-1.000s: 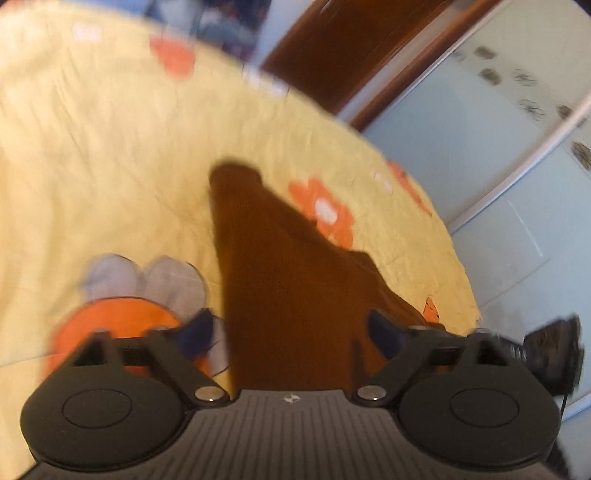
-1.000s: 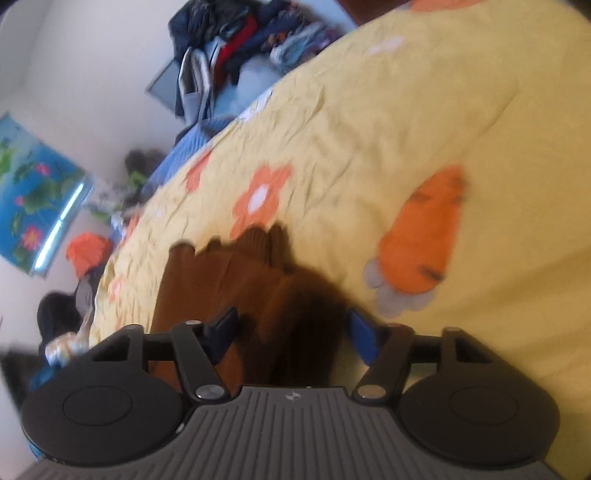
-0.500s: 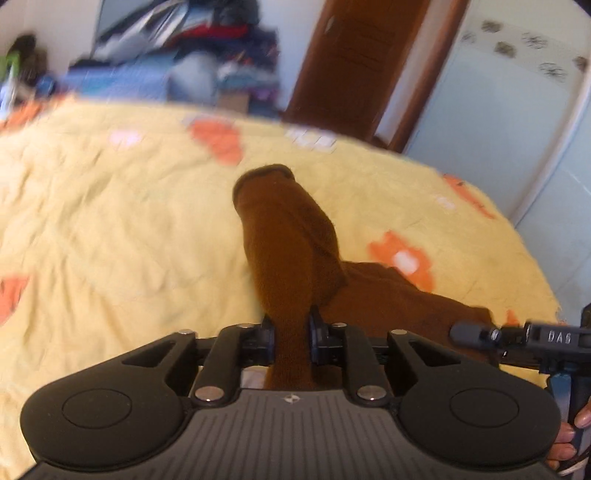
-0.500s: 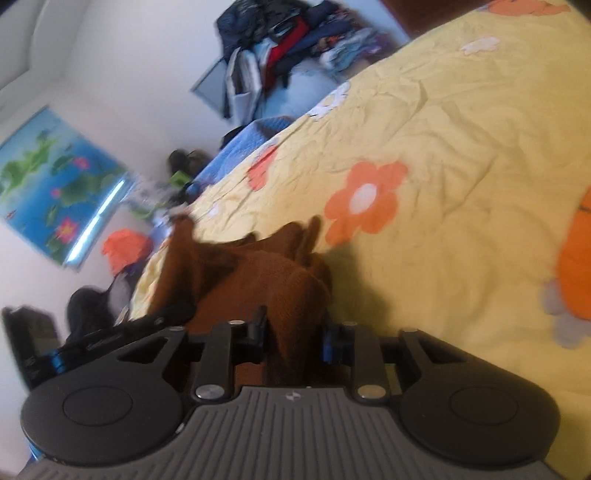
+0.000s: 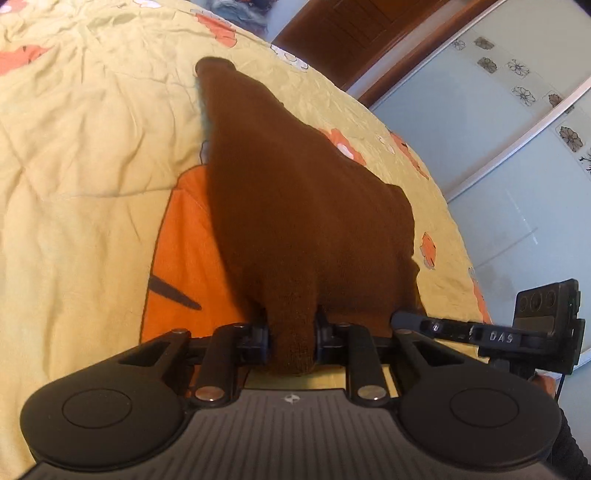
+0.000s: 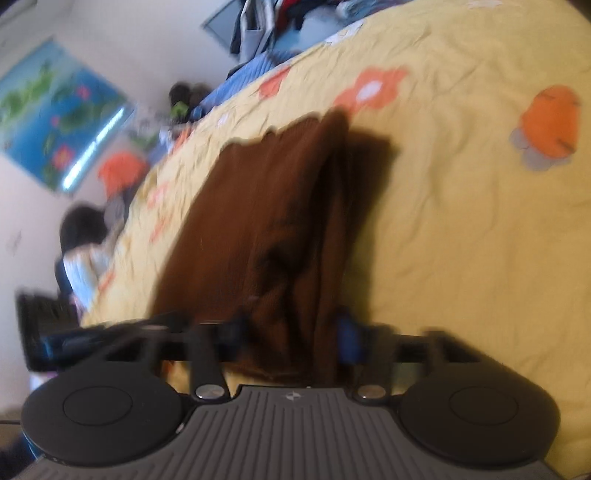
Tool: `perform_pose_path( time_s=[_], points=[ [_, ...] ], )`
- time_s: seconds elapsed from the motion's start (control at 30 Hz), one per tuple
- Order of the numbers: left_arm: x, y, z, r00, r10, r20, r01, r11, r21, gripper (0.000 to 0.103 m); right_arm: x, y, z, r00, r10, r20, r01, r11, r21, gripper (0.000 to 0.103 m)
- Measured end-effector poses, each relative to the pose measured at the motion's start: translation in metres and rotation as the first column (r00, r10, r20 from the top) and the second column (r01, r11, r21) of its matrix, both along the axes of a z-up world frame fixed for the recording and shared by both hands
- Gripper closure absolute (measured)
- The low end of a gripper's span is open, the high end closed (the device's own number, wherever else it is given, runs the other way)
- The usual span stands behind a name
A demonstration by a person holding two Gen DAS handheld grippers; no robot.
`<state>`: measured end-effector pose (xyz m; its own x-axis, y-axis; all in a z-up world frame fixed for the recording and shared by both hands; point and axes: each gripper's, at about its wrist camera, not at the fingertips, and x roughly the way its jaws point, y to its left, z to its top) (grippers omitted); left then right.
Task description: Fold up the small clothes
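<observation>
Brown garment (image 5: 295, 203) draped across the yellow bedspread (image 5: 92, 147), far tip toward the upper left of the left wrist view, near edge gathered low in the centre. Left tool (image 5: 291, 332): jaws just closed in, now clamped on a thick bunched fold of that near edge. Right tool (image 6: 291, 332): jaws likewise just closed in, gripping several stacked layers of the same cloth (image 6: 277, 221), though blurred.

Likely trouble from here:
- Slipping out of either pinch if pulled hard, given how rounded and bulky each bunch looks.
- Skewing the fold if one side is drawn further than the other.
- Dragging the bedspread along, should a wrinkle of it be caught under the cloth; cannot tell from these views.
- Knocking the tools together, with the right one showing just beside the left at lower right of the left wrist view.

Around, left to right in the right wrist view: poster (image 6: 55, 122), a blurred person (image 6: 81, 251), clothes pile (image 6: 280, 14). Nothing blocking the bed ahead.
</observation>
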<state>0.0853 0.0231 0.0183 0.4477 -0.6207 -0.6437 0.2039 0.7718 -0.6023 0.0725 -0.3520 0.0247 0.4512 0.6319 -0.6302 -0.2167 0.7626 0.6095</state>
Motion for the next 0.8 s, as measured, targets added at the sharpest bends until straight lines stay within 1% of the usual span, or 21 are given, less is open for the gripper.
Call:
perform_pose_path(
  time_s=[0.07, 0.13, 0.17, 0.2, 0.23, 0.27, 0.3, 0.33, 0.37, 0.4, 0.43, 0.47, 0.53, 0.57, 0.6, 0.63, 0.67, 0.7, 0.73, 0.77, 0.8],
  points=[
    [-0.008, 0.008, 0.011, 1.0, -0.013, 0.024, 0.012, 0.999, 0.039, 0.088, -0.009, -0.002, 0.006, 1.0, 0.013, 0.006, -0.013, 1.0, 0.012, 0.079],
    [-0.017, 0.011, 0.018, 0.997, -0.046, 0.06, 0.04, 0.995, 0.091, 0.087, -0.021, -0.001, 0.009, 0.999, 0.042, 0.009, -0.042, 0.999, 0.031, 0.08],
    [-0.021, 0.01, 0.018, 0.995, -0.059, 0.076, 0.049, 0.99, 0.136, 0.086, -0.026, 0.002, 0.007, 0.998, 0.055, 0.005, -0.055, 0.998, 0.018, 0.08],
    [-0.027, 0.005, 0.017, 0.991, -0.073, 0.109, 0.052, 0.981, 0.186, 0.083, -0.029, 0.005, 0.002, 0.998, 0.058, 0.004, -0.058, 0.998, -0.014, 0.08],
    [-0.035, 0.0, 0.02, 0.982, -0.089, 0.165, 0.048, 0.971, 0.234, 0.082, -0.031, 0.005, 0.0, 0.999, 0.047, 0.019, -0.047, 0.999, -0.012, 0.081],
    [-0.046, -0.007, 0.025, 0.969, -0.107, 0.224, 0.04, 0.958, 0.285, 0.079, -0.03, 0.001, 0.001, 0.999, 0.034, 0.019, -0.035, 0.999, 0.017, 0.07],
    [-0.058, -0.014, 0.032, 0.951, -0.127, 0.281, 0.024, 0.939, 0.343, 0.068, -0.026, -0.005, 0.004, 1.0, 0.003, 0.007, -0.003, 0.999, 0.038, 0.057],
    [-0.07, -0.019, 0.038, 0.929, -0.152, 0.337, 0.011, 0.922, 0.387, 0.048, -0.021, -0.012, 0.01, 0.999, -0.043, 0.008, 0.042, 0.997, 0.058, 0.048],
    [-0.083, -0.024, 0.043, 0.893, -0.188, 0.408, 0.0, 0.908, 0.419, 0.035, -0.019, -0.02, 0.017, 0.995, -0.089, 0.037, 0.085, 0.993, 0.084, 0.035],
    [-0.095, -0.029, 0.045, 0.85, -0.222, 0.477, -0.015, 0.896, 0.444, 0.017, -0.014, -0.027, 0.025, 0.989, -0.125, 0.074, 0.116, 0.987, 0.113, 0.033],
    [-0.102, -0.033, 0.044, 0.815, -0.257, 0.519, -0.022, 0.882, 0.47, 0.016, -0.005, -0.033, 0.031, 0.985, -0.153, 0.084, 0.141, 0.981, 0.134, 0.033],
    [-0.102, -0.039, 0.041, 0.804, -0.289, 0.52, -0.014, 0.865, 0.502, 0.016, 0.006, -0.037, 0.035, 0.98, -0.183, 0.078, 0.17, 0.974, 0.151, 0.034],
    [-0.095, -0.05, 0.033, 0.814, -0.319, 0.486, -0.003, 0.833, 0.553, 0.017, 0.033, -0.039, 0.035, 0.975, -0.214, 0.057, 0.203, 0.967, 0.157, 0.037],
    [-0.092, -0.053, 0.028, 0.815, -0.319, 0.484, -0.017, 0.822, 0.57, 0.017, 0.045, -0.037, 0.034, 0.974, -0.225, 0.039, 0.217, 0.966, 0.143, 0.041],
    [-0.089, -0.056, 0.025, 0.816, -0.317, 0.484, -0.032, 0.811, 0.585, 0.024, 0.056, -0.033, 0.032, 0.974, -0.227, 0.021, 0.222, 0.966, 0.129, 0.044],
    [-0.086, -0.059, 0.022, 0.818, -0.318, 0.48, -0.038, 0.802, 0.596, 0.036, 0.066, -0.027, 0.029, 0.976, -0.216, 0.008, 0.214, 0.97, 0.116, 0.046],
    [-0.084, -0.061, 0.021, 0.819, -0.32, 0.476, -0.036, 0.8, 0.599, 0.043, 0.074, -0.02, 0.027, 0.98, -0.199, 0.001, 0.198, 0.976, 0.095, 0.057],
    [-0.082, -0.062, 0.021, 0.819, -0.318, 0.477, -0.037, 0.801, 0.598, 0.055, 0.081, -0.01, 0.025, 0.986, -0.169, 0.0, 0.168, 0.983, 0.067, 0.085],
    [-0.08, -0.064, 0.021, 0.821, -0.313, 0.477, -0.04, 0.803, 0.595, 0.069, 0.084, -0.001, 0.027, 0.99, -0.142, 0.02, 0.141, 0.99, 0.019, 0.089],
    [-0.078, -0.066, 0.02, 0.827, -0.307, 0.471, -0.04, 0.803, 0.595, 0.074, 0.086, 0.005, 0.033, 0.989, -0.129, 0.067, 0.132, 0.991, -0.031, 0.089],
    [-0.076, -0.068, 0.018, 0.835, -0.301, 0.462, -0.038, 0.805, 0.593, 0.076, 0.085, 0.007, 0.039, 0.988, -0.119, 0.098, 0.125, 0.991, -0.05, 0.09]
  ],
)
